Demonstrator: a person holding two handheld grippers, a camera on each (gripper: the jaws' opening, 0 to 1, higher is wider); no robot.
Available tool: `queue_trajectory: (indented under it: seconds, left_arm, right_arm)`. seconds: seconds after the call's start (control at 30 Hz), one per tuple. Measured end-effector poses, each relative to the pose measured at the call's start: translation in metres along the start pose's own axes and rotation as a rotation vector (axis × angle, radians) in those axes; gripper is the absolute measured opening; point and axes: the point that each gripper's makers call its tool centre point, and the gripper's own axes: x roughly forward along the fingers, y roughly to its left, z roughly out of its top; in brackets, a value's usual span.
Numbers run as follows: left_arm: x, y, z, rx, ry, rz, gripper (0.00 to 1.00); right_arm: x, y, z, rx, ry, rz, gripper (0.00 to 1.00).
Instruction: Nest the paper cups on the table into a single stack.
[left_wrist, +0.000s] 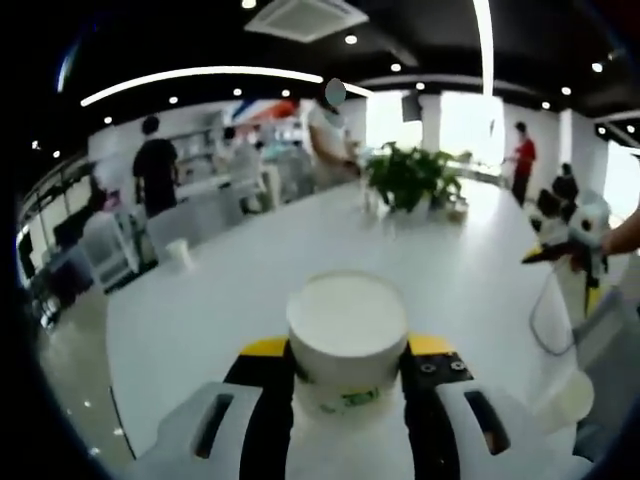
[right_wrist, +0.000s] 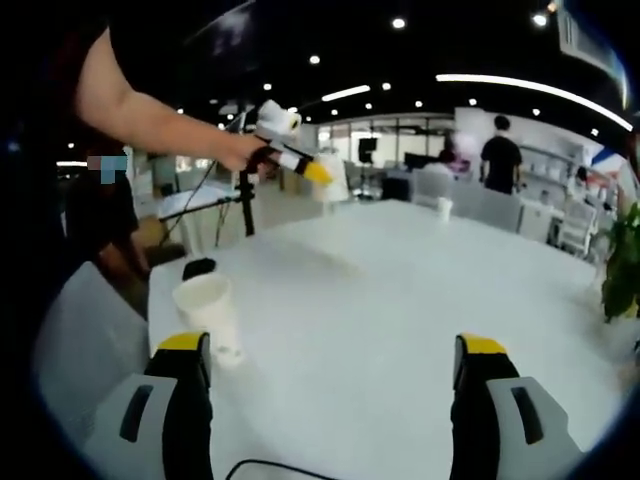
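Firmly clamped between the yellow-tipped jaws of the left claw (left_wrist: 348, 385): a white paper cup (left_wrist: 348, 335), upright, mouth toward the camera, green print low on its wall, held above the white bench (left_wrist: 300, 250). Also seen from the right gripper view as the left claw (right_wrist: 322, 178) gripped in a person's hand (right_wrist: 240, 150) well above the far bench edge, with that held cup (right_wrist: 332, 178) at its tip.

Gaping wide on the other side: the right claw (right_wrist: 335, 375), jaws far apart, nothing between them, only bare bench (right_wrist: 380, 300) beyond. Just beside its left jaw, at the near bench edge, stands a second paper cup (right_wrist: 212, 312), upright and open, small print near its base. Behind that cup, a small dark object (right_wrist: 198, 267) at the bench edge, too blurred to identify.

Further out, in the left gripper view, another small cup (left_wrist: 178, 253) upright near the far-left rim of the bench, well apart from the held one; likely the same as the small cup (right_wrist: 444, 208) at the far end in the right gripper view. Beyond that, a green potted plant (left_wrist: 412, 178) at the far end of the bench. Around the room: people standing, office chairs, ceiling light strips.
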Motion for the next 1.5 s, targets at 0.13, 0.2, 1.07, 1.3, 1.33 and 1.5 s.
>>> queue_trajectory:
  seconds: [0.13,0.2,1.07,1.3,1.33,1.5]
  left_arm:
    - [-0.002,-0.012,0.008,0.011,-0.006,-0.024,0.4]
    - [-0.003,-0.02,0.011,0.022,-0.01,-0.037,0.4]
    - [-0.02,-0.097,0.029,0.121,-0.024,-0.151,0.4]
    - [-0.025,-0.122,0.029,0.148,-0.015,-0.197,0.4]
    - [-0.026,-0.124,0.03,0.145,-0.017,-0.2,0.4]
    - [-0.03,-0.132,0.033,0.135,-0.025,-0.216,0.4]
  right_arm:
    - [-0.003,-0.002,0.003,0.0,-0.007,-0.007,0.99]
    - [-0.004,-0.003,0.004,-0.001,-0.009,-0.009,0.99]
    - [-0.009,-0.002,0.02,0.018,-0.029,-0.01,0.99]
    - [-0.013,-0.007,0.03,0.048,-0.064,-0.025,0.98]
    - [-0.013,-0.006,0.03,0.047,-0.064,-0.024,0.98]
    - [-0.014,-0.002,0.034,0.035,-0.065,-0.019,0.98]
